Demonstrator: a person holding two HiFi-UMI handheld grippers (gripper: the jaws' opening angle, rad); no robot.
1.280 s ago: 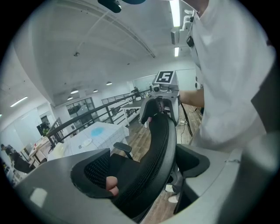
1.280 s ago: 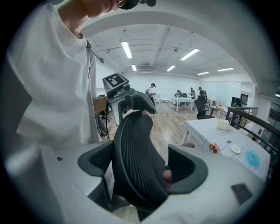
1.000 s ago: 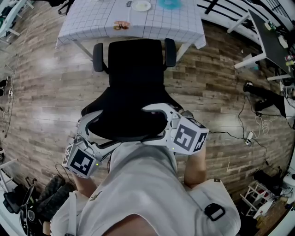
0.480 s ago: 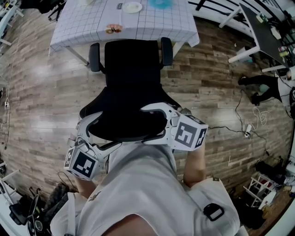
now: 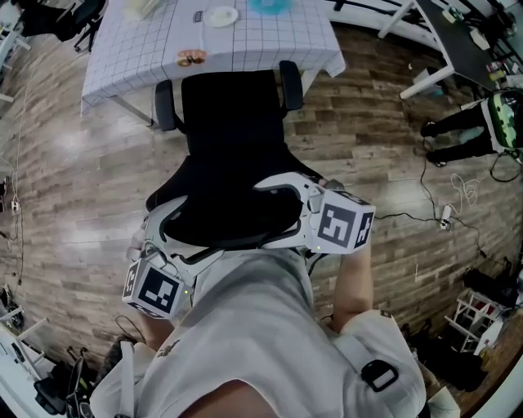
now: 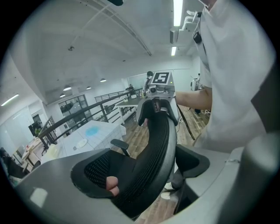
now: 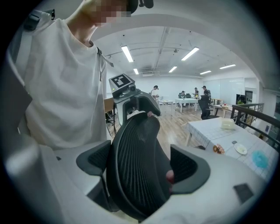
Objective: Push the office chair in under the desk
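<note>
Head view: a wide room with a wooden floor (image 5: 73, 163). The bench (image 5: 270, 41), covered with a checked cloth, is at the top, and a plate (image 5: 221, 15) lies near its far edge. The office chair (image 5: 233, 147) stands on the floor just before the near edge of the bench, its seat towards the bench. I cannot tell if the front of the seat is under the cloth. The left hand-held gripper (image 5: 163, 233) and the right hand-held gripper (image 5: 288, 196) sit at the two ends of the backrest (image 5: 229, 220).

Left gripper view: the left hand-held gripper (image 6: 144, 170) is clenched on the backrest (image 6: 153, 144), which runs between its jaws.

Right gripper view: the right hand-held gripper (image 7: 140, 164) grasps the other end of the backrest (image 7: 135, 153) in the same way.

In my judgement, the danger is at the armrests (image 5: 166, 104). They are close to the bench edge, and if they are higher than it, they can strike it or catch the hanging cloth and drag the plate. If one side pushes harder, the seat can swivel and the chair goes in crooked. The curved mesh can also slip from the jaws.
</note>
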